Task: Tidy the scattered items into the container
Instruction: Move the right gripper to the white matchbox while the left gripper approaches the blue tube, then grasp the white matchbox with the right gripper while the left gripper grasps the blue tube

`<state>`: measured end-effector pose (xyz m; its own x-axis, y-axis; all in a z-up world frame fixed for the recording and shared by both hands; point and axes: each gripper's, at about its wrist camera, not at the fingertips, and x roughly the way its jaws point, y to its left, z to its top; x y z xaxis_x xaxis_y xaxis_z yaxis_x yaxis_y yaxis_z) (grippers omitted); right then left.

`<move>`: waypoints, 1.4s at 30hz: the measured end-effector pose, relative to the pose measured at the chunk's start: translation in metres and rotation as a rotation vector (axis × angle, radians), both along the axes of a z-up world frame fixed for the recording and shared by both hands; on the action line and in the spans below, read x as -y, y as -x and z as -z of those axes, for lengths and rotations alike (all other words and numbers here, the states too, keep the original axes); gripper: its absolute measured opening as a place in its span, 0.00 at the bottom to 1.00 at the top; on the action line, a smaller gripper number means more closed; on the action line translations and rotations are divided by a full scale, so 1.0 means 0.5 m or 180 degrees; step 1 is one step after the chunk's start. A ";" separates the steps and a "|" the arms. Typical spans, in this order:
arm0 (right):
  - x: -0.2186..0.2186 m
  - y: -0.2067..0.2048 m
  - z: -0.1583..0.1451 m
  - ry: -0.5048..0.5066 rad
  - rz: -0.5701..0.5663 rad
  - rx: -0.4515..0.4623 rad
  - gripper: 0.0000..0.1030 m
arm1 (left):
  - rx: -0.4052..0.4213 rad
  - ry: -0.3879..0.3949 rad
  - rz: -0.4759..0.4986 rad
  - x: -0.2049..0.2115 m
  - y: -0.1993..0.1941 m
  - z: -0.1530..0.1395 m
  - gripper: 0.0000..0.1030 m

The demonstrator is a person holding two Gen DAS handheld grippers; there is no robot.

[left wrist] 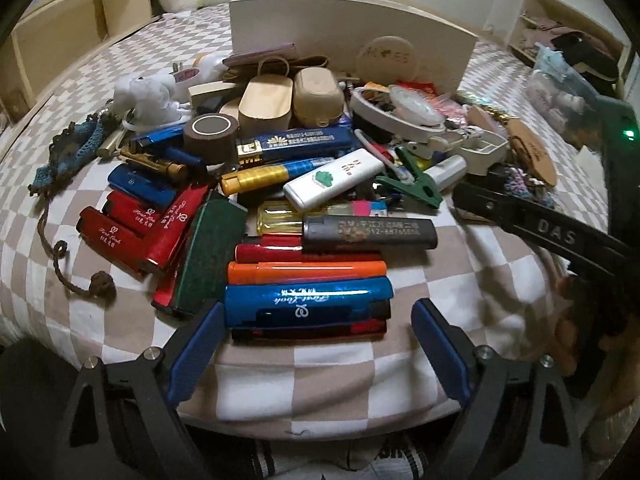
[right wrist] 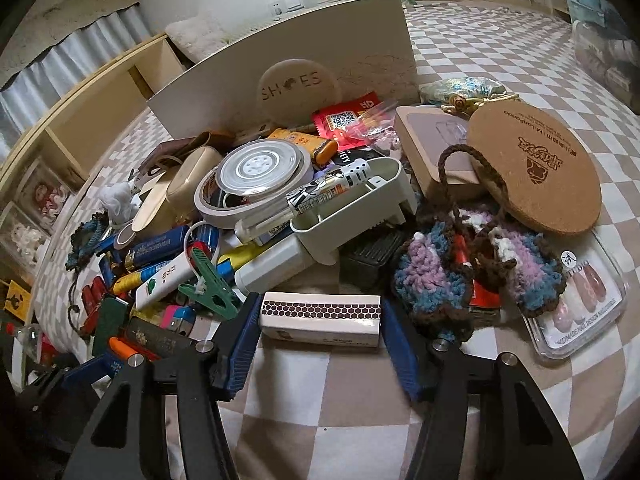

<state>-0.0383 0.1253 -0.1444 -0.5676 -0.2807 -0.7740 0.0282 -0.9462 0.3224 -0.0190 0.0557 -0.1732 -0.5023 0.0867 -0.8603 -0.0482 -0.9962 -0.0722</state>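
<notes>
Between the right tongs lies a matchbox, pile behind.

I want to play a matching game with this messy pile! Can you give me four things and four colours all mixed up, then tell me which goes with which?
Things:
1. clothes peg
2. lighter nearest the left gripper
3. round coaster
4. matchbox between the right gripper's fingers

Colours:
A. cork brown
B. white with a dark honeycomb strip
C. green
D. shiny blue

Pairs: 1-C, 2-D, 3-A, 4-B
</notes>
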 end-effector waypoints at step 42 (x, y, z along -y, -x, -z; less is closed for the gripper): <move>0.030 -0.078 -0.014 -0.0250 -0.0254 0.0018 0.58 | -0.0144 -0.0383 -0.0092 0.031 -0.016 -0.016 0.80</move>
<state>0.0007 0.1102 -0.1373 -0.5414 -0.2632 -0.7985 0.1029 -0.9633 0.2477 -0.0110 0.0403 -0.1653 -0.5442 0.1727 -0.8210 -0.0254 -0.9815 -0.1896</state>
